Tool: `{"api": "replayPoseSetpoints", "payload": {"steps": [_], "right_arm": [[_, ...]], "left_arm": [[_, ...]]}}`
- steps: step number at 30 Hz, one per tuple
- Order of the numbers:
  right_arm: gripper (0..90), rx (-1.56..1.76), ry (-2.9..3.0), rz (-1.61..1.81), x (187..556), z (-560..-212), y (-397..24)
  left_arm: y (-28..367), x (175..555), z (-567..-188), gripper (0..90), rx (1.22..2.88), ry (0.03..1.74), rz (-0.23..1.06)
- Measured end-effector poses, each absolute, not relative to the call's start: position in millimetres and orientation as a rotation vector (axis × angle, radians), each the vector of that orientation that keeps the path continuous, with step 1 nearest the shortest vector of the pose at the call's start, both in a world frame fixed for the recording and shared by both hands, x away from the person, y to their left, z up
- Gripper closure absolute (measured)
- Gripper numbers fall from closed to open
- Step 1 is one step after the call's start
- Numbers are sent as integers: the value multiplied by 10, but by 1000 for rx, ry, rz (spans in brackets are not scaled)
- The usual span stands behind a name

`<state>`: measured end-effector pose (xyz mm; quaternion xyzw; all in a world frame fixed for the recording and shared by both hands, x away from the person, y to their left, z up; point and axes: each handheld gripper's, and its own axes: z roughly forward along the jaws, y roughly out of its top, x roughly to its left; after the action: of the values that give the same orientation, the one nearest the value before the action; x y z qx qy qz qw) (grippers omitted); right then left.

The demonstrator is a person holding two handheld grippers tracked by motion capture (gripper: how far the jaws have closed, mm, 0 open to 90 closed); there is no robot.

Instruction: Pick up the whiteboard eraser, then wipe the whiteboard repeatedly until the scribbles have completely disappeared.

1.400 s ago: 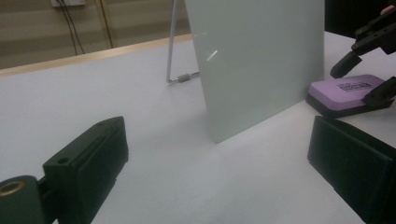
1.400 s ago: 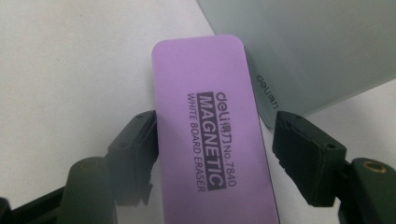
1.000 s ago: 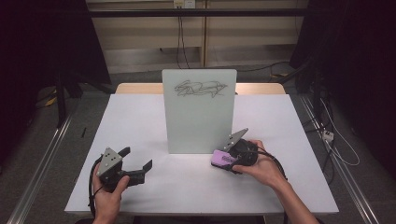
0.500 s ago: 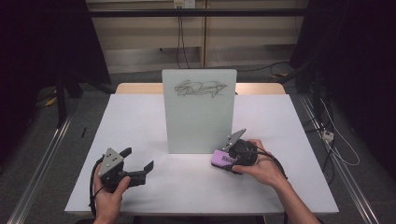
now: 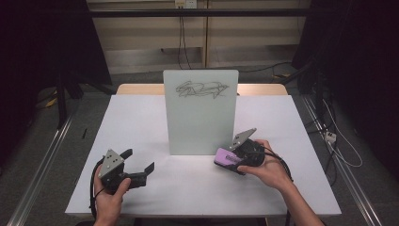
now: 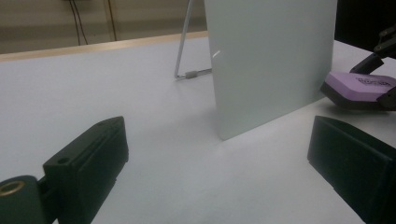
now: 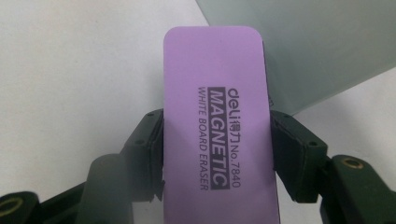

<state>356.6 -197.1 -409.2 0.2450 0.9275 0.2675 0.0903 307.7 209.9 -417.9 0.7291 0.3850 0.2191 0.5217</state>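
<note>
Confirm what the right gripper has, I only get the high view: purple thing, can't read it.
Observer: The right gripper is shut on a purple eraser; its label reads "deli MAGNETIC WHITE BOARD ERASER No.7840".
Operator: Grip centred?
Observer: The jaws press the eraser's two long sides around mid-length, with the far end sticking out toward the whiteboard.
Operator: What props the board up?
Observer: The left gripper view shows a thin metal leg behind the board, its foot on the table.
Operator: Left gripper?
Observer: The left gripper is open, jaws wide apart, with bare table between them.
</note>
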Motion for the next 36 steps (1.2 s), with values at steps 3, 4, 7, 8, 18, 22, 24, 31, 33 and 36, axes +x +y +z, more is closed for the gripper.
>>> {"api": "replayPoseSetpoints", "payload": {"steps": [3, 4, 7, 8, 18, 22, 24, 31, 33, 36], "right_arm": [[410, 734, 2742, 806, 3572, -4074, -1970], [410, 734, 2738, 811, 3571, -4071, -1970], [410, 726, 2725, 824, 3558, -4057, -1969], [410, 724, 2723, 833, 3551, -4051, -1967], [410, 678, 2685, 887, 3479, -3982, -1966], [411, 661, 2662, 907, 3459, -3953, -1968], [411, 660, 2661, 913, 3442, -3946, -1972], [411, 665, 2637, 943, 3395, -3917, -1994], [411, 663, 2629, 952, 3390, -3902, -1993], [412, 670, 2594, 977, 3380, -3871, -1994]], "left_arm": [[2104, 3056, -4178, 50, 1760, 903, 540], [2099, 3050, -4175, 50, 1764, 897, 548], [2084, 3037, -4172, 50, 1769, 886, 548], [2079, 3035, -4171, 50, 1775, 881, 553], [2095, 3005, -4160, 51, 1771, 880, 564], [2105, 3017, -4156, 50, 1769, 887, 572], [2089, 3015, -4153, 50, 1773, 879, 580], [2028, 3017, -4148, 51, 1796, 851, 583], [2024, 3020, -4150, 50, 1791, 854, 579], [2031, 3031, -4146, 51, 1783, 858, 583]]}}
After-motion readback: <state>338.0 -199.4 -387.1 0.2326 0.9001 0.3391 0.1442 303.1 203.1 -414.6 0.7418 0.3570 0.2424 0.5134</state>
